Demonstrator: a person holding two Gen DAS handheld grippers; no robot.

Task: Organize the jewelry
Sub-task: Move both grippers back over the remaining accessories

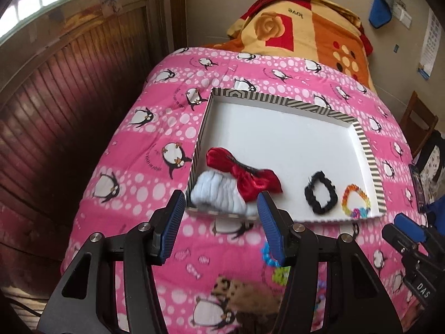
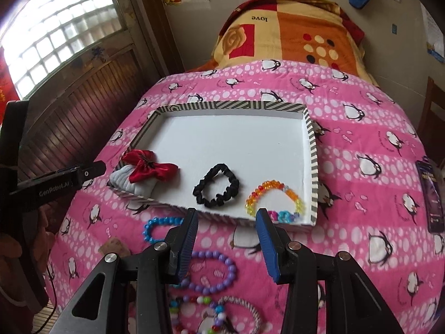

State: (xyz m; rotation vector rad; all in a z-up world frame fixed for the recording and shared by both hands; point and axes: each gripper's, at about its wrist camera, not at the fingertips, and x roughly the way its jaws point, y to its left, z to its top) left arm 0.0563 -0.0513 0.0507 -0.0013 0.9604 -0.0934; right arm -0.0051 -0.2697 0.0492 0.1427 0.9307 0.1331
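We hold both grippers with fingers apart and empty: the left gripper (image 1: 221, 222) near the tray's (image 2: 313, 150) near-left corner, by the red bow (image 2: 151, 169); the right gripper (image 2: 226, 233) at its near edge. The black scrunchie (image 2: 217, 185) and rainbow bead bracelet (image 2: 275, 199) lie along that edge inside; the purple bead bracelet (image 2: 214, 272) lies on the quilt (image 2: 361, 144).

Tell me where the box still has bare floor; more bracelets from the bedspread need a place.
The white floor of the striped box is bare behind the black scrunchie and rainbow bracelet, up to the far wall. The near edge is crowded, worst at the left corner, where the red bow overlaps the white scrunchie.
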